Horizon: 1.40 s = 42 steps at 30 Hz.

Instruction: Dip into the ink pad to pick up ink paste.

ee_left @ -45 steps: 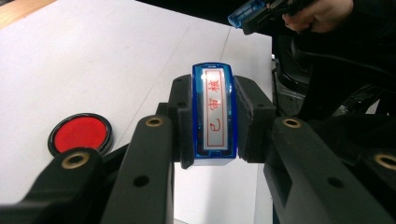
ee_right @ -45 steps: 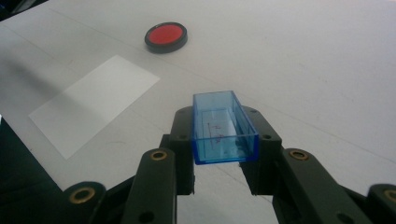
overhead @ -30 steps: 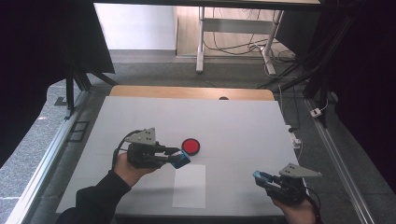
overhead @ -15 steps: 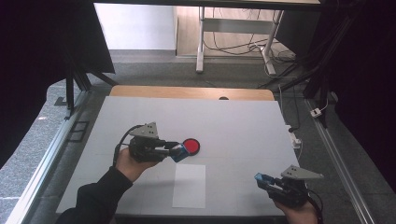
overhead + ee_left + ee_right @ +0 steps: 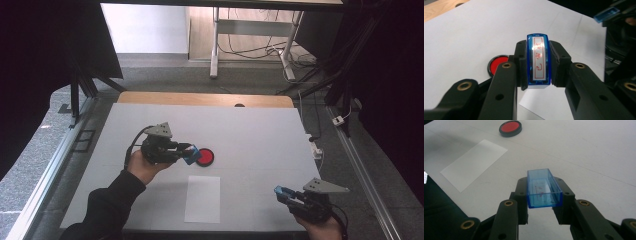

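Two grippers are busy at the white table (image 5: 250,125), and each one holds a blue plastic piece.

The left gripper (image 5: 186,152) has its jaws squeezed on a blue stamp (image 5: 538,61). The stamp sits upright between the jaws, with its label of red writing facing the camera on that gripper. I think it is held by its two long sides so it will not slip or tip when it gets pushed down. Just in front of this gripper's tips, almost touching them in the high view, lies a round red ink pad (image 5: 205,157) in a black rim. In the left gripper view the pad peeks out just behind the left-hand jaw. The stamp looks ready to be dipped in the red ink.

The right gripper (image 5: 281,192) has its jaws squeezed on a clear blue cap (image 5: 542,188). It looks like an open little box, and I think it is the stamp's cover. This gripper waits well off to the side, near the person's edge of the table, likely to keep the cap out of the way.

A white sheet of paper (image 5: 202,198) lies flat between the two grippers, close below the left one. It is probably there to get the red mark once the stamp has ink on it.
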Motion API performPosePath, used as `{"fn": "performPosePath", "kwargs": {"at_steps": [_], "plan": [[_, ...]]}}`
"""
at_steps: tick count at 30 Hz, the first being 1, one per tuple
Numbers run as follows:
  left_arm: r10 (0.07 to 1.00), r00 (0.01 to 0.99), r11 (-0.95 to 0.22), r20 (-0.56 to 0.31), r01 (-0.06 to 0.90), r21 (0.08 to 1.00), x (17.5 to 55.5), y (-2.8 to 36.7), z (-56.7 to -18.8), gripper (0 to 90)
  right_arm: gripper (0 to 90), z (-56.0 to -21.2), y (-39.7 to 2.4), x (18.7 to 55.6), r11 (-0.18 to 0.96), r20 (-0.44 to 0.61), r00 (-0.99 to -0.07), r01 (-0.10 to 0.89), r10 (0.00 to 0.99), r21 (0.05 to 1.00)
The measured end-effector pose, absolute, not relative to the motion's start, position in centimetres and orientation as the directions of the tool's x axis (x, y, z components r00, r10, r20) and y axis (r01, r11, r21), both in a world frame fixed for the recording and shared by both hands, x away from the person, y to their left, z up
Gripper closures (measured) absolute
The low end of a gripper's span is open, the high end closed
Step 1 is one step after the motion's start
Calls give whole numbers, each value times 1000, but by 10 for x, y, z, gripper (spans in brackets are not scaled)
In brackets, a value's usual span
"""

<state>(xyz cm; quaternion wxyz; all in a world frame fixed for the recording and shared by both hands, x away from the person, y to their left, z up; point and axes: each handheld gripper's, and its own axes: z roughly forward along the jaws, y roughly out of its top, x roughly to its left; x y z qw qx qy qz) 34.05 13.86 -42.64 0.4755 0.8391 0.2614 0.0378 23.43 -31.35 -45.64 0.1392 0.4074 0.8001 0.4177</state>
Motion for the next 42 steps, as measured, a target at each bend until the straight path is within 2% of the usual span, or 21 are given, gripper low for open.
{"fn": "performPosePath", "kwargs": {"at_steps": [11,19,42], "plan": [[475,855,-435,-209,435,789,361,124,-432,704,677,-456,-314,232,328,108,-633,530,767,782],[502,852,-487,-149,421,765,370,109,-437,704,678,-456,-314,232,326,110,-632,532,767,781],[548,826,-516,-135,460,722,396,88,-466,706,680,-456,-314,231,337,109,-640,532,761,777]]}}
